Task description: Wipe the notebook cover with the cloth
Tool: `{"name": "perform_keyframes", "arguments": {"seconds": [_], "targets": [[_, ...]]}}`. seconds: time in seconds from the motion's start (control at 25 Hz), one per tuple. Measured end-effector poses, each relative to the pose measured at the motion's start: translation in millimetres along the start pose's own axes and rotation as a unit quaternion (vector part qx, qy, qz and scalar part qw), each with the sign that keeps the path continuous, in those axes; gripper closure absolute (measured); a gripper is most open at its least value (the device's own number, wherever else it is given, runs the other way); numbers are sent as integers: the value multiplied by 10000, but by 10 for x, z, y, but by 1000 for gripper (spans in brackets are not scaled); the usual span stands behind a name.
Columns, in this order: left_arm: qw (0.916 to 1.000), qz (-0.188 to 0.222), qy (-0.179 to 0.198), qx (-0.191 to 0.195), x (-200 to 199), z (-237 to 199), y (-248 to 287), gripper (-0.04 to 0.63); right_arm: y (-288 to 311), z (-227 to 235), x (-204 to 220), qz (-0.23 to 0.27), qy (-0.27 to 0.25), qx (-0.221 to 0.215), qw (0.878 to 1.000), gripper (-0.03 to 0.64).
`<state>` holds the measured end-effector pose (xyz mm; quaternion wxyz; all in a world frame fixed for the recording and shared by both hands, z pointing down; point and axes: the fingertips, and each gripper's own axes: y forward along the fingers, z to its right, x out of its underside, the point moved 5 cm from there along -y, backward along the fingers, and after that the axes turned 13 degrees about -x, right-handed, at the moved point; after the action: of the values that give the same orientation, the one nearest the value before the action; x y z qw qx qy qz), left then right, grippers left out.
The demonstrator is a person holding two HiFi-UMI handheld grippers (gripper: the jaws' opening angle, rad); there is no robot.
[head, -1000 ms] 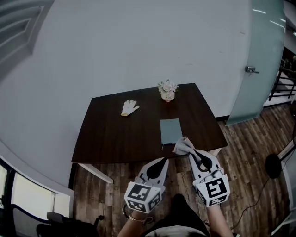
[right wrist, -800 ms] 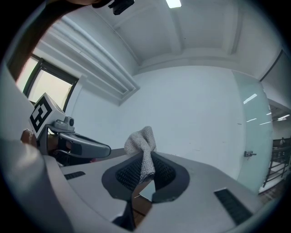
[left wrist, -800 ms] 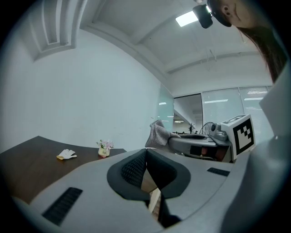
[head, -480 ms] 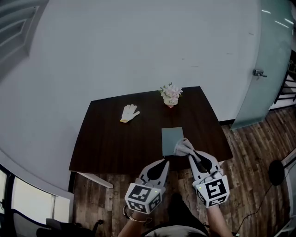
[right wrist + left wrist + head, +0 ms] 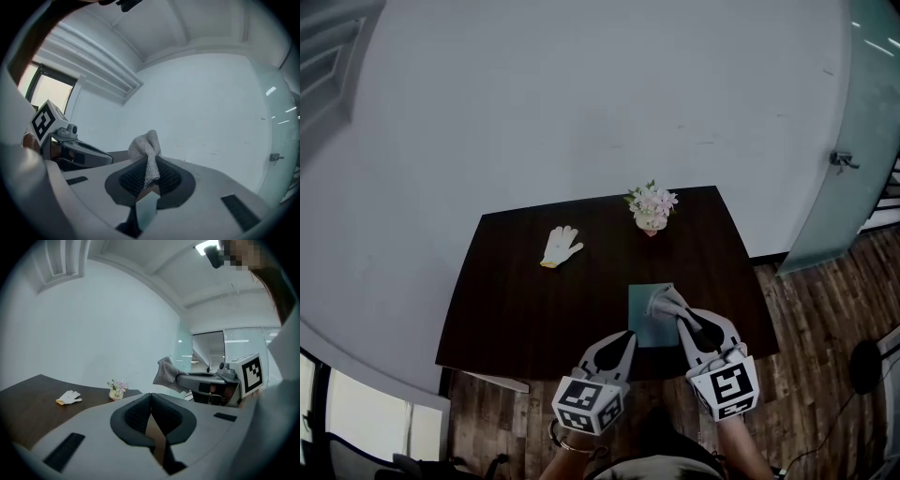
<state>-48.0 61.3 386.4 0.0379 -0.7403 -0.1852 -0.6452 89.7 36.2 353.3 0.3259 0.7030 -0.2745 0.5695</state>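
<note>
A grey-green notebook lies flat near the front edge of the dark table. My right gripper is shut on a grey cloth, which hangs over the notebook's right part. The same cloth bunches up out of the closed jaws in the right gripper view. My left gripper is shut with nothing in it, at the table's front edge just left of the notebook. From the left gripper view the cloth shows to the right, above the table.
A white work glove lies at the back left of the table. A small pot of flowers stands at the back, near the wall. A glass door is to the right. Wooden floor surrounds the table.
Both grippers have moved forward toward the table. The cloth now hangs over the notebook instead of past its near right corner.
</note>
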Motion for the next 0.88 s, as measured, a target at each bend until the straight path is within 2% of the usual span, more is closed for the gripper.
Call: {"name": "perform_keyframes", "arguments": {"seconds": [0.28,0.52,0.88], "targets": [[9998,-173,44,-33,104,-154,545,575,484,447,128,-157,-14,-351,9993,572],[9991,-407,123,-67,248,-406,859,575,936,656,371,-563,-314,-669,9957,572],[9948,-882,306,399,478,-817,1308,575,1669,840,754,-1195,-720,-897,9862,572]]}}
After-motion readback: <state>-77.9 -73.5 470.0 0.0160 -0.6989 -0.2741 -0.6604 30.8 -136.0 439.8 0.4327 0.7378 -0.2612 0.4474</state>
